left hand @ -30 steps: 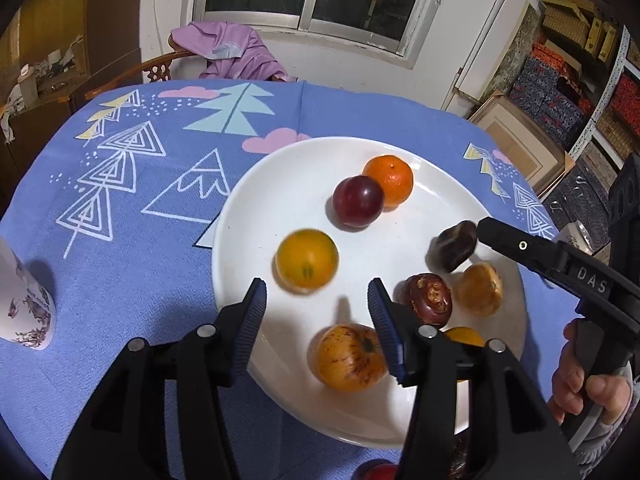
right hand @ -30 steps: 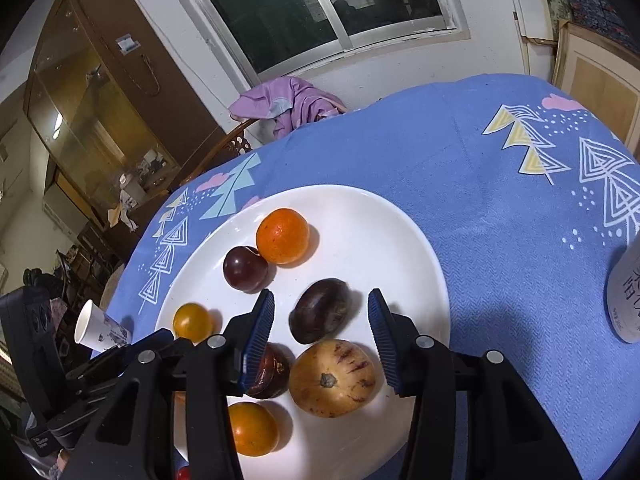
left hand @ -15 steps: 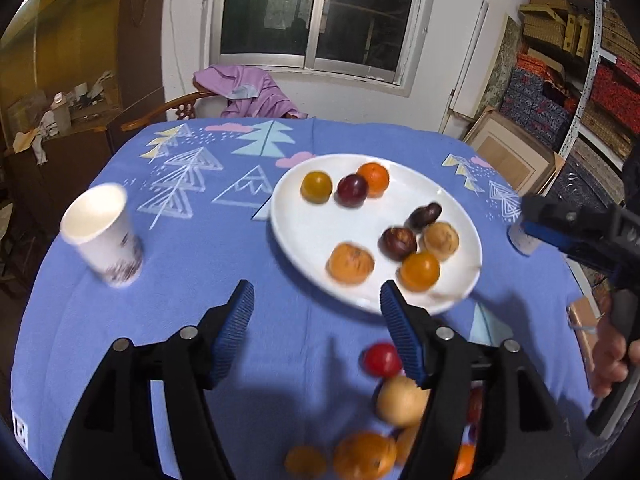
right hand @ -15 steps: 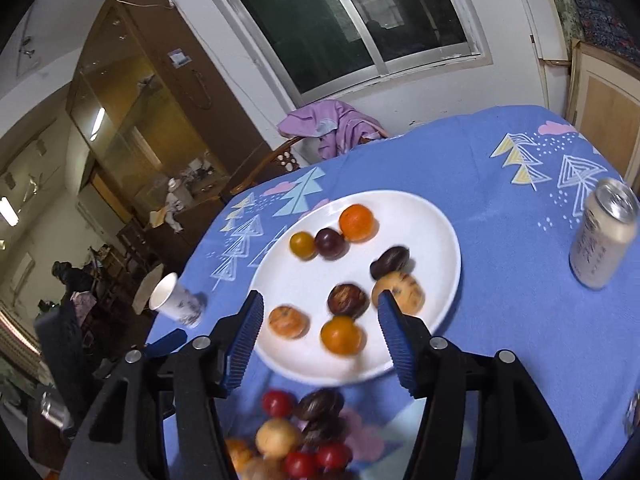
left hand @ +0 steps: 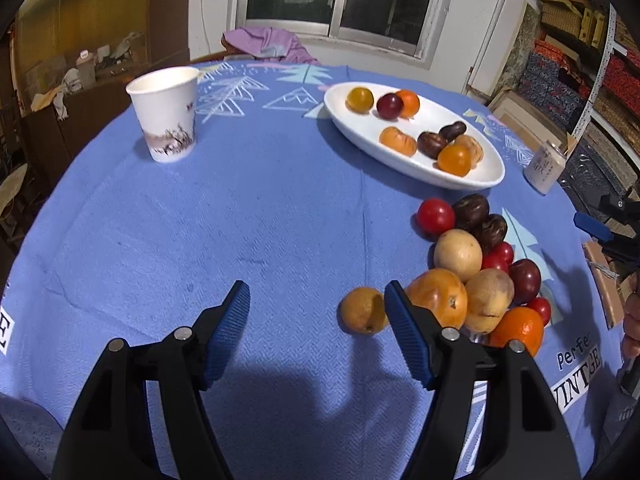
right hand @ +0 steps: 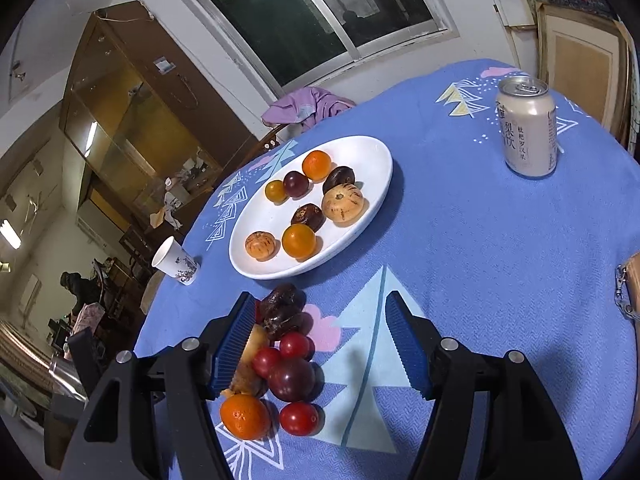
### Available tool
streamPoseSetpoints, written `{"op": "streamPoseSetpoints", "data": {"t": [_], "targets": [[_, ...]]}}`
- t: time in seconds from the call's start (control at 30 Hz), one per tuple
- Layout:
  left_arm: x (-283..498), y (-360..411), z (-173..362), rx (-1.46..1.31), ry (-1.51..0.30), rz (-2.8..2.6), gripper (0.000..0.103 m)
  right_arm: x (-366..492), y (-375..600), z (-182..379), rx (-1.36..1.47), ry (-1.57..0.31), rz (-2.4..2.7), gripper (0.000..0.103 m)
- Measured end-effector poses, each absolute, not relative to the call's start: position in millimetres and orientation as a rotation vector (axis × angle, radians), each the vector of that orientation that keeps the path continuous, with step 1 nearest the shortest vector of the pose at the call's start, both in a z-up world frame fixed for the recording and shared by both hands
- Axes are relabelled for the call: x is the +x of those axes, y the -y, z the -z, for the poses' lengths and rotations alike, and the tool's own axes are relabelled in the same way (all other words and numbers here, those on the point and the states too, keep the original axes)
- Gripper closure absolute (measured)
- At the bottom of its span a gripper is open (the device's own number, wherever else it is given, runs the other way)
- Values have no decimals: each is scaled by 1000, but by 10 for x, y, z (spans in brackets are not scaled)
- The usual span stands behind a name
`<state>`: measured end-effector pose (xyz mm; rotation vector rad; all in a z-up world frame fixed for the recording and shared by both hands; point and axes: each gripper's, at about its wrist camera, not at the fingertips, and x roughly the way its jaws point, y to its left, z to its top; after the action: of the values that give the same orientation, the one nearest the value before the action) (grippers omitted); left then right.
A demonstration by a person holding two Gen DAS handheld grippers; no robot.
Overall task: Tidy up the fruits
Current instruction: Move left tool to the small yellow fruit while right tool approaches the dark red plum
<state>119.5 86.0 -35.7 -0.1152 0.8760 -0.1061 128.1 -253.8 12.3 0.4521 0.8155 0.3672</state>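
Blue tablecloth [left hand: 260, 220]: white plate [right hand: 372, 152] holds seven fruits; both jaws opening, empty.

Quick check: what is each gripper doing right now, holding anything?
Left gripper: jaws opening, nothing held.
Right gripper: jaws opening, nothing held.

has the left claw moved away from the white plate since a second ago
Yes. The left claw has pulled back from the white plate, which now sits far off; its jaws are opening, nothing between them.
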Motion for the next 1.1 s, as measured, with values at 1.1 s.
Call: {"op": "streamPoseSetpoints", "data": {"t": [1.1], "targets": [[1216, -463, 524, 80, -905, 177, 67, 1279, 2430, -59, 424, -839, -388, 30]]}}
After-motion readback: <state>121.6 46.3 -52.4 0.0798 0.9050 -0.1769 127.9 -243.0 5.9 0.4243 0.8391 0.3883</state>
